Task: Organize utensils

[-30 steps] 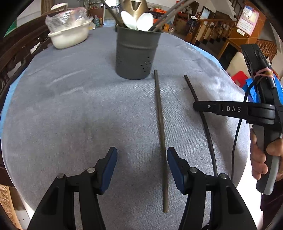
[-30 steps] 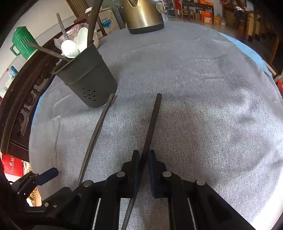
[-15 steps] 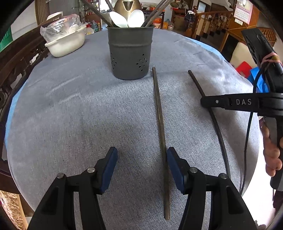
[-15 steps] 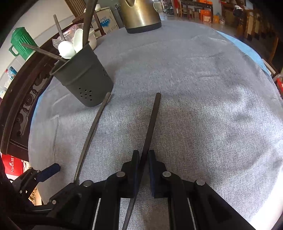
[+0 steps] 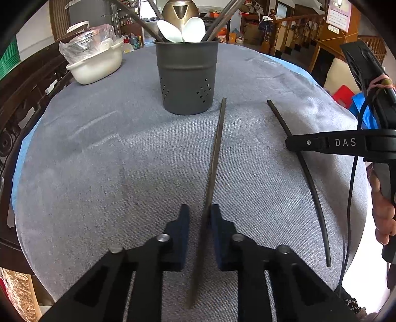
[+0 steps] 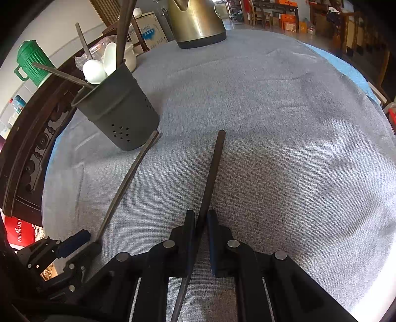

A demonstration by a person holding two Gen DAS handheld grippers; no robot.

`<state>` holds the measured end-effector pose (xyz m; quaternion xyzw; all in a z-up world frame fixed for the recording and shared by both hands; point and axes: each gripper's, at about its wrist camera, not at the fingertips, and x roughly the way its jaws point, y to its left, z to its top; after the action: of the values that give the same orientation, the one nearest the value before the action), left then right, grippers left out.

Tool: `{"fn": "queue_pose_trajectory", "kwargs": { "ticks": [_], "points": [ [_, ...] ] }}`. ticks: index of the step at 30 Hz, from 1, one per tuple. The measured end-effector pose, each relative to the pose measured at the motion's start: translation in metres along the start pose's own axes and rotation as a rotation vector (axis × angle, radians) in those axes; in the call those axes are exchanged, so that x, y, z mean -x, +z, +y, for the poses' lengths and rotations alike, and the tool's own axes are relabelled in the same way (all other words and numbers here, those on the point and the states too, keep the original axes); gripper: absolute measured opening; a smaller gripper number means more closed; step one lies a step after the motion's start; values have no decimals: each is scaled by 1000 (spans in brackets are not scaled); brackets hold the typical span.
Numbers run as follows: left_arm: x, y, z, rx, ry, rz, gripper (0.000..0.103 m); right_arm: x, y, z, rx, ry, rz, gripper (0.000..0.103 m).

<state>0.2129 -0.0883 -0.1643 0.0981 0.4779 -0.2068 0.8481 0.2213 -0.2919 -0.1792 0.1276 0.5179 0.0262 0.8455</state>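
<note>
A grey perforated utensil holder stands on the grey tablecloth, holding white spoons and several dark sticks. Just right of it lie two chopsticks, side by side. The brown chopstick runs between the pads of my left gripper. Its jaws are closing and have come in against the near part of the stick. To the right lies the black chopstick. My right gripper is shut on it near its middle. Both sticks rest on the cloth.
A white bowl with a plastic bag stands at the back left, and a brass kettle stands behind the holder. A carved dark chair back lines the table's left edge. A hand holds the right gripper at the table's right edge.
My left gripper's jaws went from wide open to closed in on the brown chopstick, which now sits centred between them. The right gripper kept its grip on the black chopstick.
</note>
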Motion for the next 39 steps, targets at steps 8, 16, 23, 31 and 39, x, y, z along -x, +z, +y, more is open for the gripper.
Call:
{"fn": "queue_pose_trajectory", "kwargs": {
  "ticks": [8, 16, 23, 31, 39],
  "points": [
    [11, -14, 14, 50, -32, 5, 7, -1, -2, 0, 1, -1, -2, 11],
    [28, -40, 38, 137, -43, 12, 5, -2, -2, 1, 2, 0, -3, 11],
    [31, -42, 60, 238, -42, 33, 5, 0, -1, 2, 5, 4, -6, 11],
    [25, -30, 41, 194, -101, 45, 10, -3, 1, 12, 30, -6, -8, 12],
    [29, -20, 54, 209, -116, 10, 23, -12, 4, 43, 120, 78, 13, 13]
  ]
}}
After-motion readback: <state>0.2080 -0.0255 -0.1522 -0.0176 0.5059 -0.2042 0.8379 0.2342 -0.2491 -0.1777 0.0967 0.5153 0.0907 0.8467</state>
